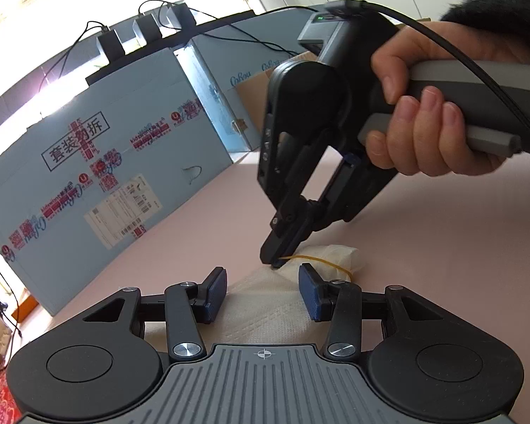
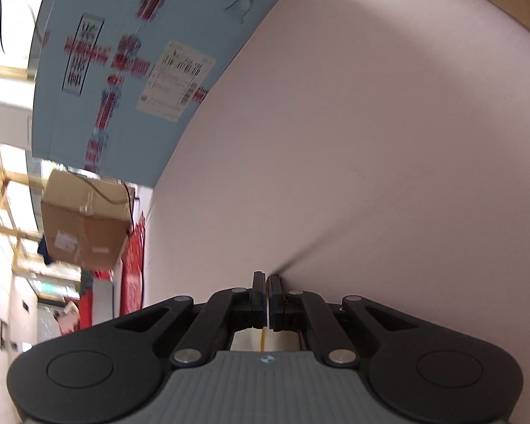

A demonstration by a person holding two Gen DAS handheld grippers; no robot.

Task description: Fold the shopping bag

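Jaws: left gripper [image 1: 262, 291] spread wide over bag, right gripper [image 1: 275, 264] pinching yellow rubber band [image 1: 321, 258]. Folded white shopping bag [image 1: 265, 312] lower centre on pink table [image 1: 441, 247]. Looks light, floppy; probably grab bundled end near band.

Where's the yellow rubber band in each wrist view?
Left wrist: rubber band lower centre, looped over the rolled bag, at the right gripper tips.
Right wrist: thin yellow strand bottom centre, behind the shut fingers.
Shared landmark: blue carton.
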